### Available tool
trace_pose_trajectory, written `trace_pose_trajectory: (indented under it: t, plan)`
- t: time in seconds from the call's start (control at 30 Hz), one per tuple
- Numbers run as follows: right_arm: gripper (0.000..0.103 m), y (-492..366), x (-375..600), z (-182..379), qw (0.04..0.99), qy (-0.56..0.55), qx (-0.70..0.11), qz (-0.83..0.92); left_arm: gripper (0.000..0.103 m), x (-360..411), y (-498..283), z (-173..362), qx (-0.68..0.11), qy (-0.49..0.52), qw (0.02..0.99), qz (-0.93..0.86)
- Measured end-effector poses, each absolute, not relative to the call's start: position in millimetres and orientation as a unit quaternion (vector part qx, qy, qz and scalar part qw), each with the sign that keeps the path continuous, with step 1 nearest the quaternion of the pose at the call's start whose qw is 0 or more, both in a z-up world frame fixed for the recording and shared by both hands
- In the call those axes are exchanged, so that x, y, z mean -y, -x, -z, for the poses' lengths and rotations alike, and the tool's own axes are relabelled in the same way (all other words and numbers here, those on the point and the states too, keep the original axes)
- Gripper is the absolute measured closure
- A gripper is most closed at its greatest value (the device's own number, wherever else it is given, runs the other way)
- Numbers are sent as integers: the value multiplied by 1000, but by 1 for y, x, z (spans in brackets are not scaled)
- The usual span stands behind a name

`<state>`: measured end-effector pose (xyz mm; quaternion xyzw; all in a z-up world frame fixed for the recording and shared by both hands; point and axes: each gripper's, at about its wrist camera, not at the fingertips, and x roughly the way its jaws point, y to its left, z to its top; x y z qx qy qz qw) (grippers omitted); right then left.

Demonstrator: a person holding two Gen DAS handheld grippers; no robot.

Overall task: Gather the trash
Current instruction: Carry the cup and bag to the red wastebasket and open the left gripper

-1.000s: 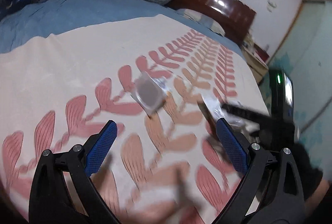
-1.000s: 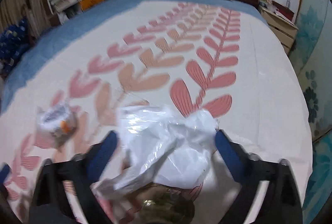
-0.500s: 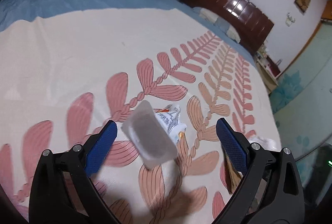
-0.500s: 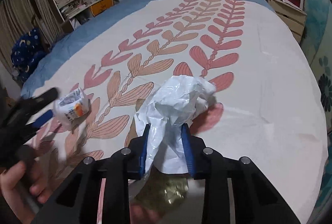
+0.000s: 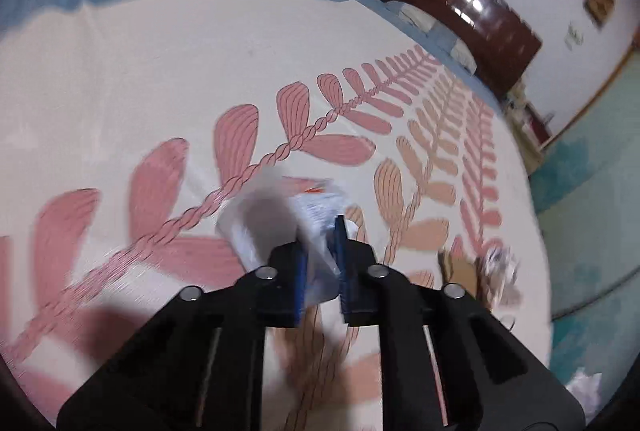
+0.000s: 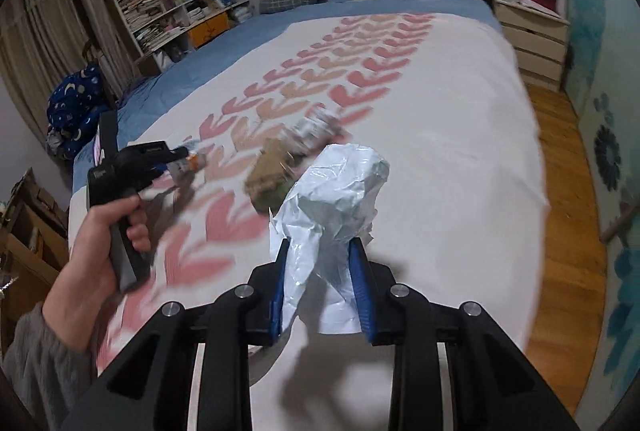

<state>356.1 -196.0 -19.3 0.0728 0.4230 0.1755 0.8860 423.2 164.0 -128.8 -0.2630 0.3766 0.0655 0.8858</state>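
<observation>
Bedspread (image 6: 440,135): two tools, two clamped wrappers.

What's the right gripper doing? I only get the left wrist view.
Observer: The right gripper is shut on a crumpled white bag, held above the bed.
Operator: Can you see my left gripper from that side?
Observer: Yes. The left gripper is at the left of the right wrist view, gripped by a hand in a grey sleeve. Its jaws are closing with a packet between them, low over the bed.
</observation>
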Motion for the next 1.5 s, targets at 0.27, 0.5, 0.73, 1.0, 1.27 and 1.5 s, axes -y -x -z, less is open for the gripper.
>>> trace_pose_trajectory:
  t: [0.27, 0.5, 0.73, 1.0, 1.27, 1.5]
  plan:
    - [74, -252, 313, 0, 891, -137, -414, -126, 93, -99, -328, 70, -372, 223, 901, -18]
    - [74, -150, 450, -13, 900, -175, -394, -60, 93, 50, -216, 6, -350, 141, 920, 108]
    - [74, -50, 569, 39, 874, -193, -445, 7, 93, 271, -129, 26, -436, 70, 841, 314]
    - [73, 54, 624, 159, 800, -230, -551, 56, 93, 424, -84, 122, -564, 1, 748, 349]
    - [73, 82, 636, 216, 762, -269, -585, 67, 93, 467, -66, 178, -625, -96, 701, 329]
    - [53, 57, 634, 221, 756, -272, -589, 83, 76, 467, -63, 186, -631, -118, 706, 298]
